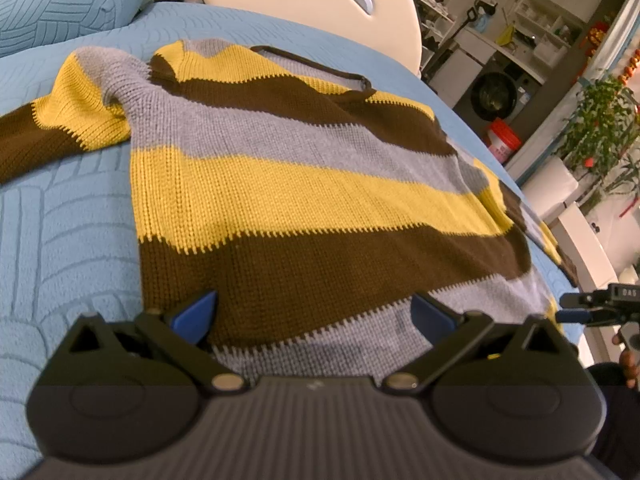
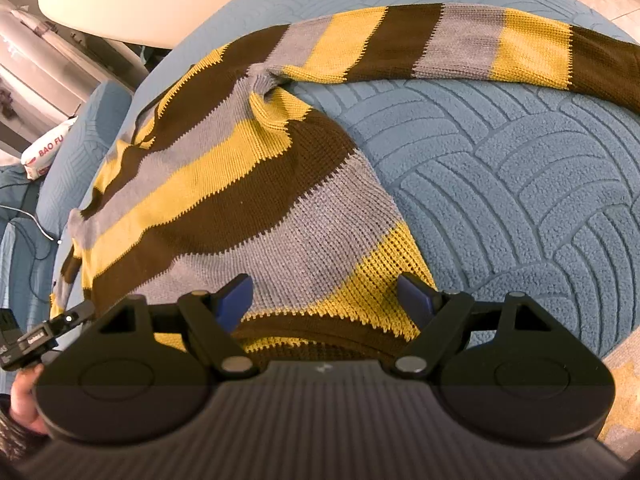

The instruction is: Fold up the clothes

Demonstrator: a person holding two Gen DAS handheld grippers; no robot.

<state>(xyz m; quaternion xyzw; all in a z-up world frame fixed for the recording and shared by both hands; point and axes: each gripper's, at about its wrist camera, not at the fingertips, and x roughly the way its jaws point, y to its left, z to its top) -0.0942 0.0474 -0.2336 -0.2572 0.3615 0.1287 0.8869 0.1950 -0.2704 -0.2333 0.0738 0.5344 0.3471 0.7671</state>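
Note:
A knitted sweater point(image 1: 288, 184) with yellow, brown and grey stripes lies spread flat on a blue quilted bed cover point(image 1: 60, 248), collar at the far end. My left gripper point(image 1: 314, 310) hovers open over the sweater's lower grey band, its blue fingertips point(image 1: 196, 312) wide apart with nothing between them. In the right wrist view the same sweater point(image 2: 224, 200) shows its hem corner and one sleeve point(image 2: 460, 40) stretched out to the right. My right gripper point(image 2: 326, 296) stands open above the yellow and grey hem. The right gripper also shows at the left wrist view's right edge, as the other gripper point(image 1: 600, 308).
A blue pillow point(image 1: 68, 0) lies at the head of the bed beside a cream headboard point(image 1: 320, 4). Beyond the bed's right side are a washing machine point(image 1: 496, 96), shelves, a red-lidded bucket point(image 1: 503, 138) and potted plants point(image 1: 600, 120). A person's hand point(image 2: 24, 404) holds the other gripper.

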